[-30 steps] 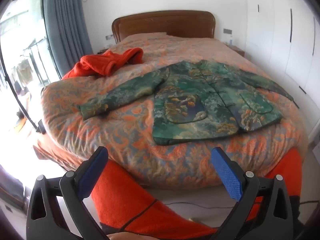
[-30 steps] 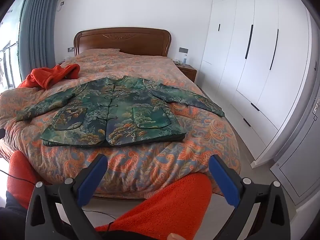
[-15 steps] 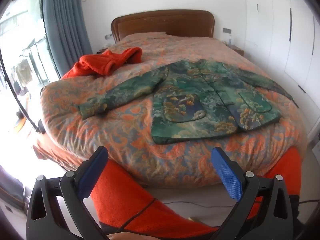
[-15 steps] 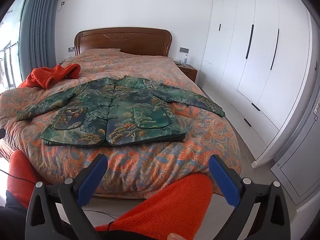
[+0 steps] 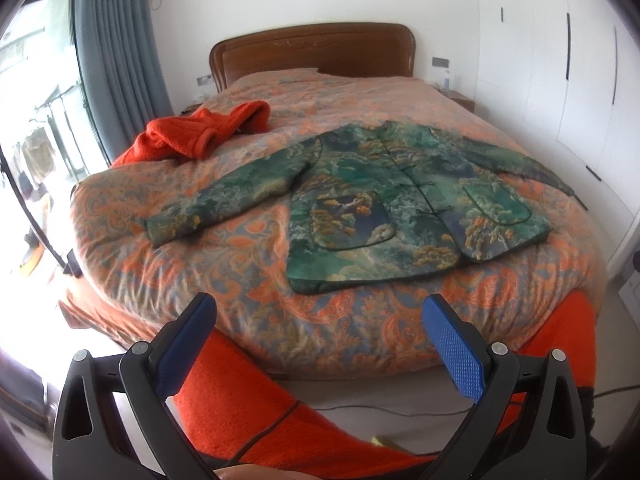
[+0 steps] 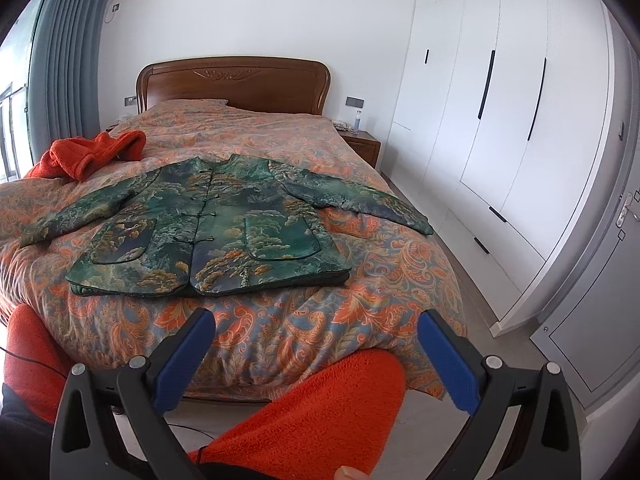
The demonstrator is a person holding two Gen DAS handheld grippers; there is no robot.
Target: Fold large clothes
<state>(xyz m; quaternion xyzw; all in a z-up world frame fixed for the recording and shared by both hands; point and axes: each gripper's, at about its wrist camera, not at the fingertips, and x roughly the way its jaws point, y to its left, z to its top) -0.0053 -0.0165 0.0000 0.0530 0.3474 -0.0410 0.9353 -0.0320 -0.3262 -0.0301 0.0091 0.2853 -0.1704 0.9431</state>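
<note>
The green brocade jacket (image 5: 404, 204) (image 6: 224, 220) lies flat and face up on the near half of the bed (image 5: 224, 272) (image 6: 360, 296), buttoned down the front, both patch pockets showing. Its collar points toward the wooden headboard (image 5: 316, 52) (image 6: 236, 80) and its hem toward the foot of the bed, so the body runs head to foot. The two sleeves are spread out sideways, making the widest line run across the bed; the one toward the curtain (image 5: 116, 48) (image 6: 60, 52) ends near that edge of the quilt, and the other reaches toward the white wardrobe (image 5: 560, 80) (image 6: 500, 120) side. An orange fleece garment (image 5: 200, 132) (image 6: 88, 152) sits crumpled beyond the curtain-side sleeve, apart from the jacket.

The left gripper (image 5: 320, 340) hangs short of the bed's foot, its blue pads (image 5: 452, 352) wide apart and holding nothing. The right gripper (image 6: 316, 352) hangs likewise, pads (image 6: 444, 360) spread wide and empty. Orange fleece-clad legs (image 5: 240, 400) (image 6: 312, 412) of the person fill the space below both tools, with a thin cable (image 5: 276, 428) crossing them.

Compared with a second ago, the jacket has not shifted or been touched, the grippers keep the same spread, and the left view has only drifted slightly.
</note>
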